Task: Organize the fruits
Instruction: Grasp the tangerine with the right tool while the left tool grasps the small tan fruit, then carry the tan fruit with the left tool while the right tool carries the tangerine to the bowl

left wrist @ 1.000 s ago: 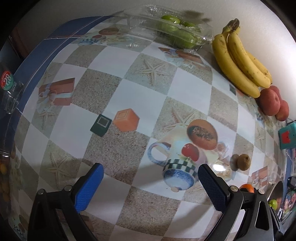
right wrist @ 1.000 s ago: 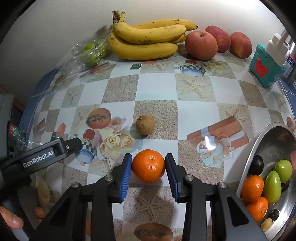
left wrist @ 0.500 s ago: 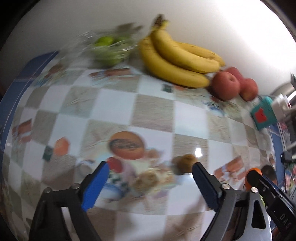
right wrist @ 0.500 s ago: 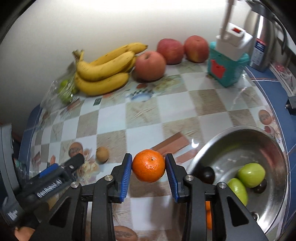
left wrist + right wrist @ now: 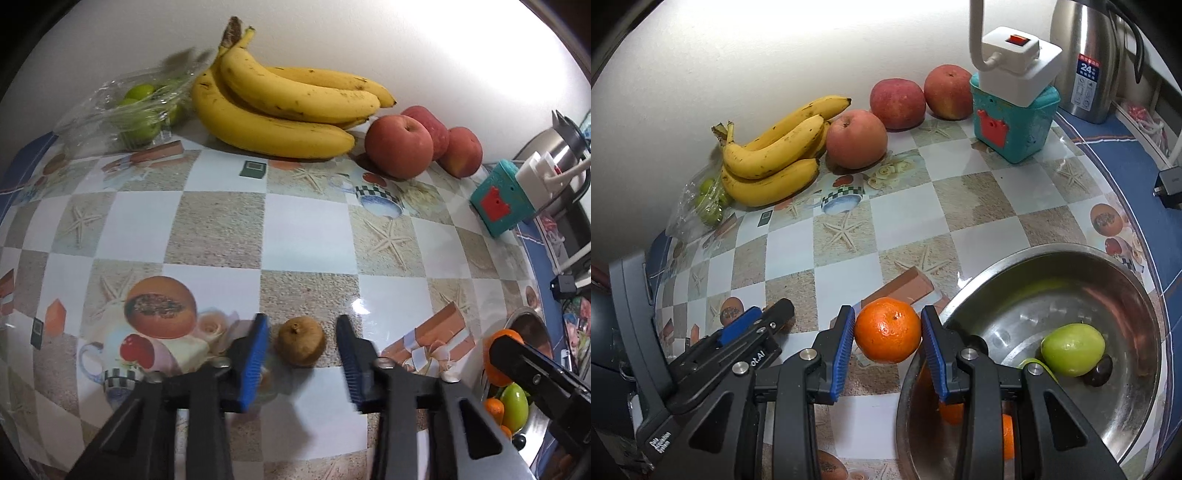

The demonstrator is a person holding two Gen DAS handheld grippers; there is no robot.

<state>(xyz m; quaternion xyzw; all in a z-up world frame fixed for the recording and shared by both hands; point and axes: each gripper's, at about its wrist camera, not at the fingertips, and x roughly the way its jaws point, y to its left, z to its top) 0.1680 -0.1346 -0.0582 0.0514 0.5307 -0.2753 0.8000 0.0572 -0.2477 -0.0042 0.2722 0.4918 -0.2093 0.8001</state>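
My right gripper is shut on an orange mandarin and holds it above the tablecloth, just left of the rim of a steel bowl. The bowl holds a green fruit, a dark fruit and more mandarins. My left gripper is open, its blue pads on either side of a small brown fruit that lies on the table; the pads stand apart from it. The right gripper with the mandarin shows in the left wrist view.
Along the wall lie a bunch of bananas, three red apples and a clear bag of green fruits. A teal box with a white power strip and a steel kettle stand at the back right.
My left gripper has swung right and forward onto the brown fruit, and its jaws have narrowed around it. My right gripper has carried the mandarin right, up to the bowl's rim.
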